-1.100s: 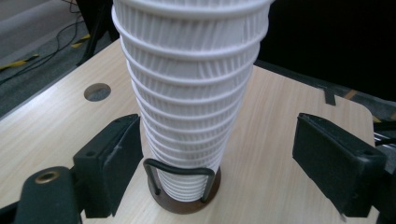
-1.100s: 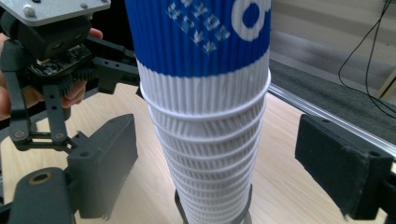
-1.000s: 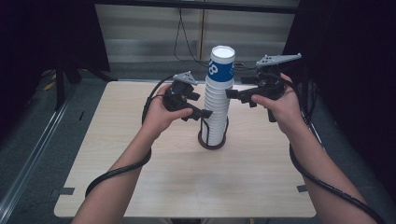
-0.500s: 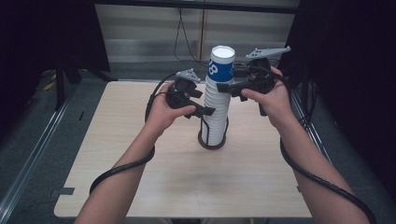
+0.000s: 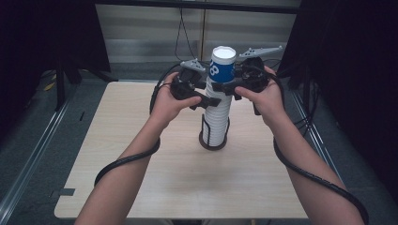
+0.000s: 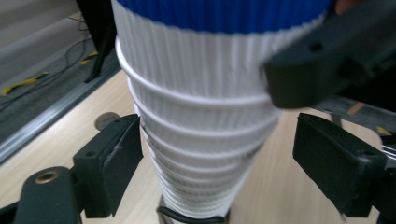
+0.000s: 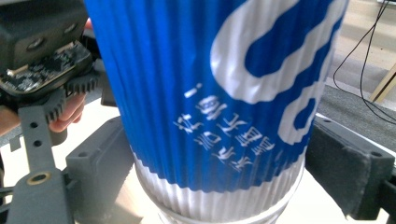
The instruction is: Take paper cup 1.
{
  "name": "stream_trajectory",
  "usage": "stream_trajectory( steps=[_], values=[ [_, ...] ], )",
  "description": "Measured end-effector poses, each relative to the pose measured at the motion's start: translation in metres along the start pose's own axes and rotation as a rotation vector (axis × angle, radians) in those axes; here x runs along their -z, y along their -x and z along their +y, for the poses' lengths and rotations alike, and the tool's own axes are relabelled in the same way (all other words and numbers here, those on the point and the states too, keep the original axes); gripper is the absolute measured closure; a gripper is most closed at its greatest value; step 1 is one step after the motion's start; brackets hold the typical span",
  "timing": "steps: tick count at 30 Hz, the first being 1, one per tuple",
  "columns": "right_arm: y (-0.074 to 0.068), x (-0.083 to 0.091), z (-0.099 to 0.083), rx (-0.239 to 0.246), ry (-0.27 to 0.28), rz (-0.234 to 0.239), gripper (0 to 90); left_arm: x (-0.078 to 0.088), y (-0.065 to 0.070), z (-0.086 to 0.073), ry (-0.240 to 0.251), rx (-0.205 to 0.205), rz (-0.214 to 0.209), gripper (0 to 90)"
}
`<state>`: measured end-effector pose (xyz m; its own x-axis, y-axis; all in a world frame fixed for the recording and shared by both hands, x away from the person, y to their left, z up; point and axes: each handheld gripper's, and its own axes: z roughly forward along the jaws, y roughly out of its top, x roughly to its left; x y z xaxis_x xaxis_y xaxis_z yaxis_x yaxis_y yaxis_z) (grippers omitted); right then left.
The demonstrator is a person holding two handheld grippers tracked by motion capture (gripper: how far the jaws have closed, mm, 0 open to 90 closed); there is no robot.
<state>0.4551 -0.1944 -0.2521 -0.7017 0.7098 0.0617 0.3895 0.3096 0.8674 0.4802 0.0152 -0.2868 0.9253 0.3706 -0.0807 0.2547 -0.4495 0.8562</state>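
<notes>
Fingers (image 6: 112, 172) of the left gripper (image 5: 205, 99) sit wide around the white cup stack (image 5: 217, 119), not quite touching. Stack stands in a black holder (image 5: 213, 140) mid-surface (image 5: 187, 183). Higher and just beyond, the right gripper (image 5: 224, 87) straddles the blue top cup (image 5: 222, 65), spread wide too, looks apart.

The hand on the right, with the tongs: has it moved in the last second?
Yes. The right tongs swung in from beside the cup stack and now straddle its blue top cup, jaws still apart. The left tongs stayed around the white cups below, open. The stack stayed in its black holder.
</notes>
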Motion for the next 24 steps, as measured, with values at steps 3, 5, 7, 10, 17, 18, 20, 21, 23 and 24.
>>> stream_trajectory(
  steps=[3, 5, 7, 10, 17, 18, 20, 21, 23, 24],
  values=[
    [-0.0001, 0.0000, 0.0001, 0.002, -0.002, -0.001, 12.1, -0.0005, -0.0007, 0.0027, 0.008, 0.007, 0.009, 15.6],
    [-0.0004, -0.0002, 0.0000, 0.003, 0.000, -0.004, 12.4, -0.0014, -0.0009, 0.0062, 0.026, 0.000, 0.006, 15.3],
    [-0.0003, 0.0000, 0.0000, 0.004, -0.002, -0.004, 12.5, -0.0034, -0.0009, 0.0077, 0.026, 0.006, 0.003, 15.1],
    [0.0001, 0.0002, 0.0000, 0.005, -0.002, -0.003, 12.7, -0.0049, -0.0018, 0.0081, 0.037, 0.013, -0.002, 14.1],
    [-0.0005, 0.0007, 0.0014, 0.009, -0.002, -0.004, 13.4, -0.0052, -0.0021, 0.0070, 0.049, 0.016, -0.003, 14.3],
    [-0.0008, 0.0008, 0.0018, 0.012, 0.000, -0.007, 13.4, -0.0052, -0.0022, 0.0071, 0.048, 0.019, -0.003, 14.4],
    [-0.0008, 0.0012, 0.0026, 0.009, 0.007, -0.005, 14.0, -0.0053, -0.0022, 0.0073, 0.047, 0.020, 0.000, 14.5],
    [-0.0007, 0.0018, 0.0033, 0.006, 0.016, -0.005, 14.3, -0.0051, -0.0023, 0.0074, 0.044, 0.019, 0.000, 14.5],
    [-0.0007, 0.0032, 0.0049, 0.006, 0.024, -0.003, 14.8, -0.0050, -0.0023, 0.0076, 0.042, 0.015, -0.002, 14.5],
    [-0.0011, 0.0041, 0.0058, 0.005, 0.026, -0.004, 15.0, -0.0050, -0.0023, 0.0076, 0.042, 0.015, -0.002, 14.5]
  ],
)
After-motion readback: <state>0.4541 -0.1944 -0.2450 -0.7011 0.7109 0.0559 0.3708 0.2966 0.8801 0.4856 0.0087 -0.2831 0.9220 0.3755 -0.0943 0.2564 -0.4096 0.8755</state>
